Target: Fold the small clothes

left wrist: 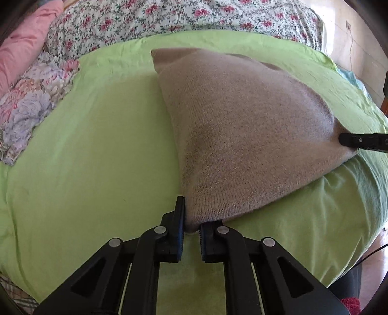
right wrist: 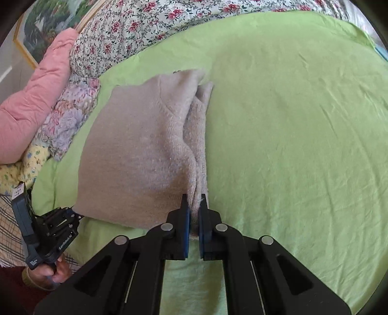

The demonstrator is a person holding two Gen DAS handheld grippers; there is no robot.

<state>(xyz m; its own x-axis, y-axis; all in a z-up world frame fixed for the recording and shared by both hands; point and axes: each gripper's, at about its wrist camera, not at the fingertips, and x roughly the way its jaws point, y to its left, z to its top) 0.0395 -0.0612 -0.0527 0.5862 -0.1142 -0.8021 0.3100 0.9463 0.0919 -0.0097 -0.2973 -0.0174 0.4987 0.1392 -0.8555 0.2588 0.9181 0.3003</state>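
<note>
A beige knitted sweater [left wrist: 242,126] lies on the green sheet [left wrist: 97,145], its near edge lifted off the bed. My left gripper [left wrist: 191,218] is shut on its near left corner. My right gripper [right wrist: 194,206] is shut on the bunched near right corner of the sweater [right wrist: 135,155]. The right gripper also shows at the right edge of the left wrist view [left wrist: 359,141], pinching the cloth. The left gripper shows at the lower left of the right wrist view [right wrist: 75,215], held by a hand. The far part of the sweater rests on the sheet [right wrist: 291,121].
A floral quilt [left wrist: 169,17] runs along the back of the bed. A pink cushion [left wrist: 21,48] and folded flowered cloths [left wrist: 31,104] lie at the left. The bed's edge and the floor show at the right [left wrist: 373,254].
</note>
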